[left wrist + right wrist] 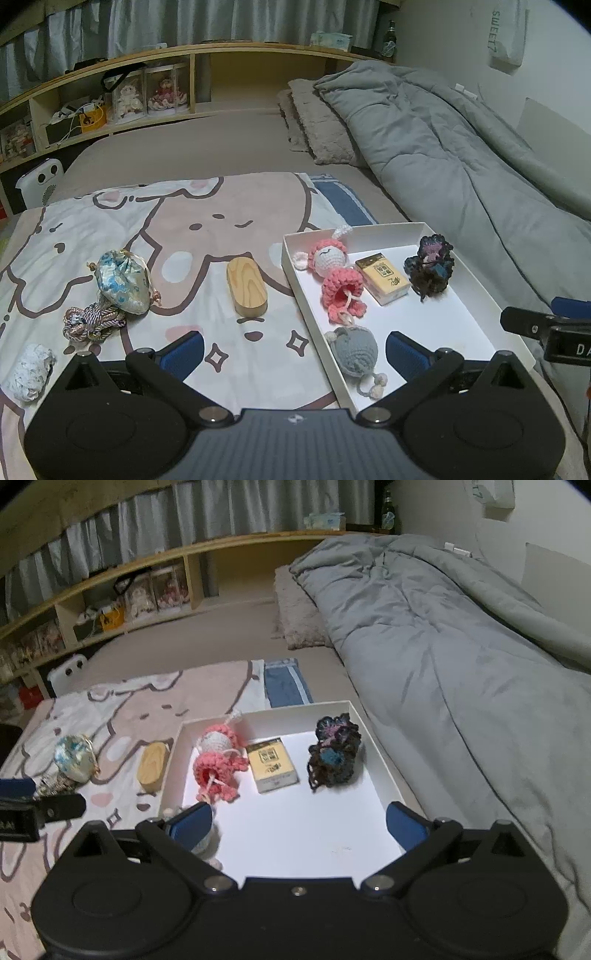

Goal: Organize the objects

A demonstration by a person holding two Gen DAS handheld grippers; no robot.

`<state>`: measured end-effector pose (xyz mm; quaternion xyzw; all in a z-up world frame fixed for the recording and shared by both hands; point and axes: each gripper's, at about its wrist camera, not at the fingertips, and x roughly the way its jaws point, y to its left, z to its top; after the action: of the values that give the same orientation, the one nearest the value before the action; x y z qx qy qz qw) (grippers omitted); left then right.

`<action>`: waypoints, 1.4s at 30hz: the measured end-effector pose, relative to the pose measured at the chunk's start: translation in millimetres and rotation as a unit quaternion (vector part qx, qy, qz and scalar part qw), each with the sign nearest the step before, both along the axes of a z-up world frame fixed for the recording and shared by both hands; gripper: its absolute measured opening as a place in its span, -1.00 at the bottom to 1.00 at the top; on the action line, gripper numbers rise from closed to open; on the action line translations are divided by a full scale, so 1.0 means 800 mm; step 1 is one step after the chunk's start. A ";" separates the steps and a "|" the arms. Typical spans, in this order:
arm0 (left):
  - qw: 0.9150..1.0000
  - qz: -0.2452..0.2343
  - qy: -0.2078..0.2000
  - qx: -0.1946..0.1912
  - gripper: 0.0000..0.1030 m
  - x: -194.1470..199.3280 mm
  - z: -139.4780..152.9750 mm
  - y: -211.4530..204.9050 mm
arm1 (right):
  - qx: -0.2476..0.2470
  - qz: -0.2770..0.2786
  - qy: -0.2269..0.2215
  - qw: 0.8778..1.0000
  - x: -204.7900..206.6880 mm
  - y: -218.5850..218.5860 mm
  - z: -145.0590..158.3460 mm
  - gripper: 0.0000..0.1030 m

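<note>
Both claws gape empty; grey crochet toy (355, 350) lies between left claw (294, 350) pads, seemingly untouched.

Left wrist view: sits behind left gripper (294, 350), looks forward and down along fingers, close over cartoon blanket (147, 229); white tray (291, 266) ahead to right, right gripper (546, 332) at right edge. Right wrist view: behind right gripper (300, 821), same downward tilt, directly over white tray (373, 738), left gripper (22, 805) at left edge. Shared: tray, blanket, grey duvet (461, 646), shelf (110, 66) beyond.
</note>
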<state>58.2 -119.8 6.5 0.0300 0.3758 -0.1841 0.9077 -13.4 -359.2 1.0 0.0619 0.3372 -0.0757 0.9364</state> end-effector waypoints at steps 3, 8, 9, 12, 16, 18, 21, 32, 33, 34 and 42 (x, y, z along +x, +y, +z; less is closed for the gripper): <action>1.000 0.000 0.000 -0.006 1.00 -0.001 -0.001 0.005 | 0.004 -0.007 0.000 1.000 -0.003 0.001 -0.002 1.00; 1.000 0.005 0.002 -0.014 1.00 -0.001 -0.003 0.017 | 0.007 -0.014 0.000 1.000 -0.002 0.005 -0.004 1.00; 1.000 0.006 0.002 -0.015 1.00 -0.001 -0.003 0.019 | 0.007 -0.014 -0.001 1.000 -0.001 0.007 -0.004 1.00; 1.000 0.010 0.000 -0.015 1.00 0.000 -0.004 0.028 | 0.008 -0.011 -0.004 1.000 0.001 0.015 -0.004 1.00; 1.000 0.022 -0.013 -0.010 1.00 0.003 0.000 0.047 | 0.016 -0.002 -0.010 1.000 0.012 0.027 -0.004 1.00; 0.999 0.032 -0.021 -0.005 1.00 0.006 0.002 0.058 | 0.023 0.002 -0.016 1.000 0.020 0.034 -0.003 1.00; 0.998 0.054 -0.028 -0.007 1.00 0.014 0.006 0.080 | 0.039 0.012 -0.020 0.999 0.035 0.047 -0.002 1.00; 0.990 0.134 -0.044 -0.006 1.00 0.049 0.018 0.174 | 0.054 0.042 -0.036 0.997 0.098 0.104 -0.004 1.00; 0.989 0.141 -0.045 -0.007 1.00 0.052 0.019 0.182 | 0.054 0.045 -0.035 0.997 0.104 0.111 -0.006 1.00; 0.988 0.148 -0.045 -0.008 1.00 0.055 0.019 0.191 | 0.054 0.048 -0.034 0.997 0.111 0.118 -0.007 1.00; 0.980 0.190 -0.050 -0.011 1.00 0.070 0.019 0.251 | 0.055 0.085 -0.021 0.995 0.165 0.174 -0.029 1.00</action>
<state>114.2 80.7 21.8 -0.0428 0.3263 -0.0103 0.9442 118.4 -219.9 -21.8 0.0854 0.3251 0.0244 0.9415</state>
